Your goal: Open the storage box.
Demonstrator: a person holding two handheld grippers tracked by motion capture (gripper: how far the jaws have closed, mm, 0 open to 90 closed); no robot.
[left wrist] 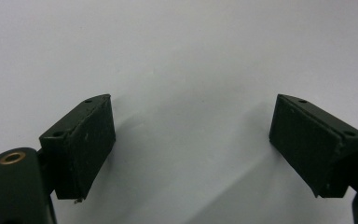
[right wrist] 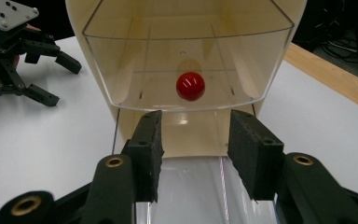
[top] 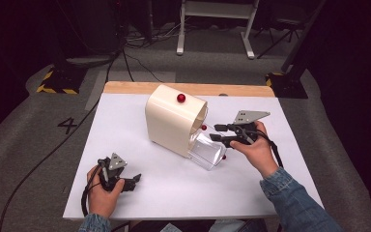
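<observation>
Right gripper (top: pixel 216 132) sits at the open end of the cream cabinet (top: pixel 171 123), jaws parted, nothing between them; in the right gripper view (right wrist: pixel 193 156) the two black jaws stand either side of the clear flap's (right wrist: pixel 186 67) lower edge, just short of it, not clamped. The flap is swung open and tilts out and down toward the person's right hand (top: pixel 253 150). Behind the clear panel a red knob (right wrist: pixel 190 86) shows, mid-opening; can't tell if it is fixed on the panel or lies inside. Another red knob (top: pixel 180 98) sits on the cabinet's curved top, and two small red bits show by the flap, one at its top near the cabinet's mouth and one near its lower edge.

Left gripper (top: pixel 132 182) rests low on the white table (top: pixel 125 111), near front-left corner, well apart from the cabinet, jaws wide, empty; left gripper view (left wrist: pixel 191 149) has bare tabletop between them.

Step, as a guess: working the clear flap with the right gripper, either about to pinch the red knob or push the flap. Next move calls for easing the jaws forward, centred on the knob, then closing. Left could steady the cabinet, which looks light and may slide.
</observation>
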